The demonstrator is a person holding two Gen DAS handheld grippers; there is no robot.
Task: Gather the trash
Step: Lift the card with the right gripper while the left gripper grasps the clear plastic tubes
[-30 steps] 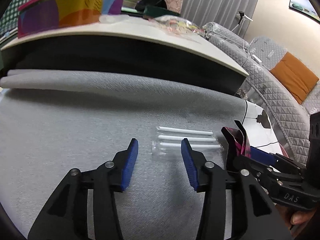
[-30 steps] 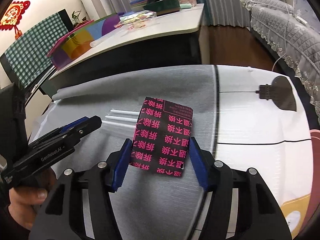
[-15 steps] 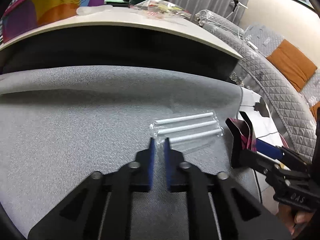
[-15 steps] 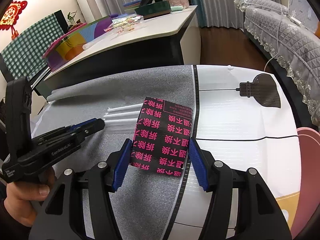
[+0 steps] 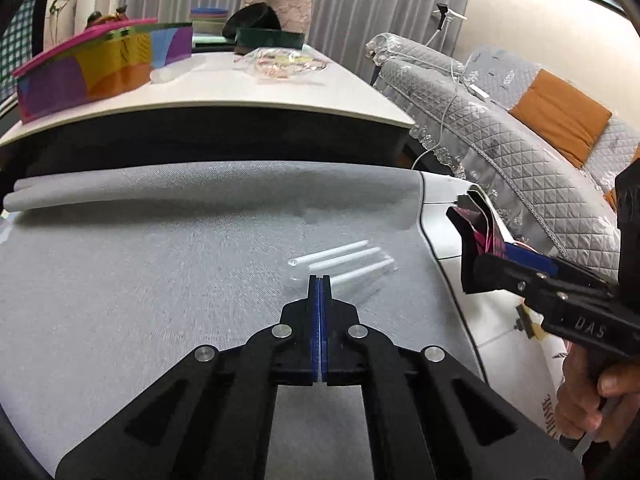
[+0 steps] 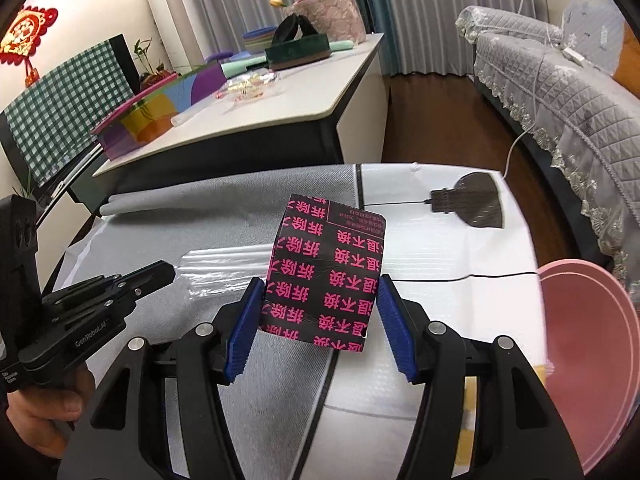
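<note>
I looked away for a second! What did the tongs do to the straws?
The left tongs closed on the end of the clear straw packet and have lifted it off the grey cloth. The right tongs went on holding the black and pink wrapper, unchanged.

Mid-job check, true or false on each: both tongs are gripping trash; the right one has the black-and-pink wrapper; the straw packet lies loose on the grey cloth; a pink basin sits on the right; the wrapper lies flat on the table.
1. Both tongs grip trash: true. The left tongs pinch the clear straw packet.
2. The right tongs hold the black-and-pink wrapper: true.
3. The packet lies loose: false, its end is clamped.
4. A pink basin sits on the right: true.
5. Wrapper flat on the table: false, held up.
</note>
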